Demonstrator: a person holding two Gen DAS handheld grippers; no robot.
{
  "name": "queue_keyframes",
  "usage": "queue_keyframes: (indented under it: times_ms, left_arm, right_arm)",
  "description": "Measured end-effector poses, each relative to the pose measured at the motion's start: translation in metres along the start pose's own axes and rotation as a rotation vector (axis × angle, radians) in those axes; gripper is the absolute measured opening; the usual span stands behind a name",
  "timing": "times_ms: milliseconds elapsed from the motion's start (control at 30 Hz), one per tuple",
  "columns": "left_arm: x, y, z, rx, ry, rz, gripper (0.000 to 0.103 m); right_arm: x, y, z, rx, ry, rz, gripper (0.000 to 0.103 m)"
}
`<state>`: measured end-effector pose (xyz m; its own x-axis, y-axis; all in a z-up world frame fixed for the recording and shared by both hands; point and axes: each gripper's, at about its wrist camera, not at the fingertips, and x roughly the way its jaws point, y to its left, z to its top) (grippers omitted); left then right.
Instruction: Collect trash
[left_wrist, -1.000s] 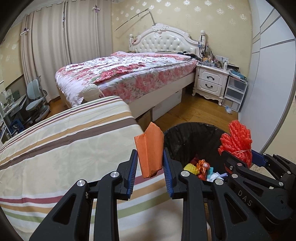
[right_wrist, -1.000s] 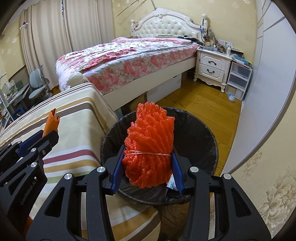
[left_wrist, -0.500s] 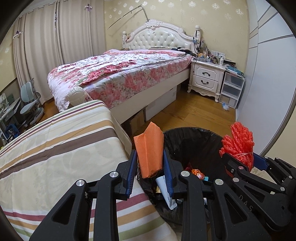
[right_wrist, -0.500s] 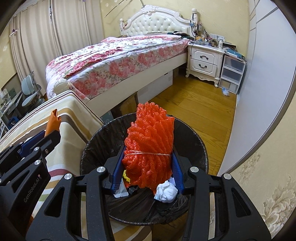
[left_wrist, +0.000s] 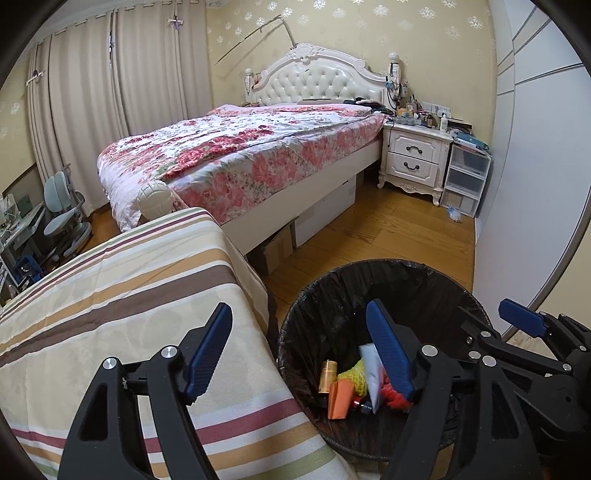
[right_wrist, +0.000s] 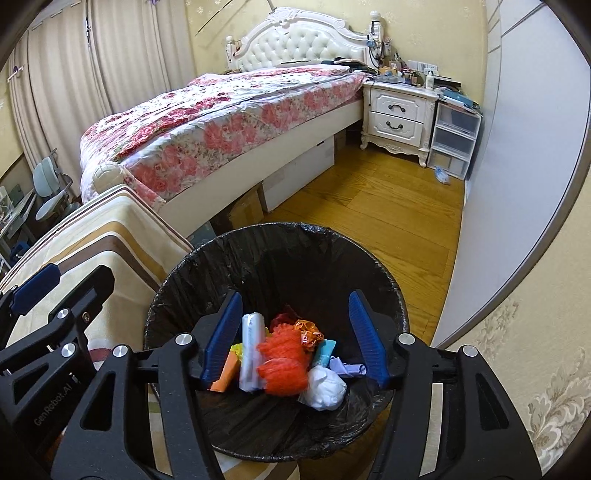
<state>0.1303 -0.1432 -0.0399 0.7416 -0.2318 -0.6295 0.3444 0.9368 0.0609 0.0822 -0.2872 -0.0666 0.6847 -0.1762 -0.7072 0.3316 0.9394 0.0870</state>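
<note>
A round bin with a black liner (left_wrist: 332, 295) (right_wrist: 295, 251) stands on the floor beside the striped bedding. Inside it lie the orange folded paper (left_wrist: 339, 403) (right_wrist: 225, 374), the red foam net (right_wrist: 286, 363) (left_wrist: 393, 393), a white wrapper (right_wrist: 252, 350), a white crumpled ball (right_wrist: 325, 387) and other scraps. My left gripper (left_wrist: 303, 350) hangs over the bin's left rim, its jaws opening with nothing between them. My right gripper (right_wrist: 295, 336) is above the bin's middle, its jaws opening too, and the red net lies loose below them.
The striped bedding (left_wrist: 110, 295) fills the left foreground. Behind it stands a bed with a floral cover (left_wrist: 240, 155), then a white nightstand (left_wrist: 417, 162) and plastic drawers (left_wrist: 465, 181). Wooden floor (right_wrist: 369, 206) runs beyond the bin; a white wardrobe (right_wrist: 517, 147) lines the right.
Both grippers have spread apart. The orange paper has dropped from the left one into the bin, and the red foam net has dropped from the right one onto the trash.
</note>
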Motion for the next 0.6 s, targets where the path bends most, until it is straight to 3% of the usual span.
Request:
queue_keyframes:
  times_ms: [167,233,400,600]
  left_arm:
    - [-0.009,0.008,-0.002,-0.019,-0.002,0.024,0.076]
    - [-0.014,0.010,-0.004,-0.020,-0.008,0.033,0.077]
    - [-0.030,0.019,-0.009,-0.037,-0.021,0.052,0.081]
    - [-0.053,0.028,-0.020,-0.040,-0.045,0.069,0.083]
  right_arm:
    - [-0.010,0.001,-0.001,-0.005,-0.014,-0.018,0.066]
    - [-0.016,0.001,-0.002,-0.007,-0.025,-0.028,0.074]
    - [-0.033,0.001,-0.008,0.001,-0.046,-0.037,0.081]
    - [-0.053,0.006,-0.017,-0.015,-0.063,-0.033,0.085]
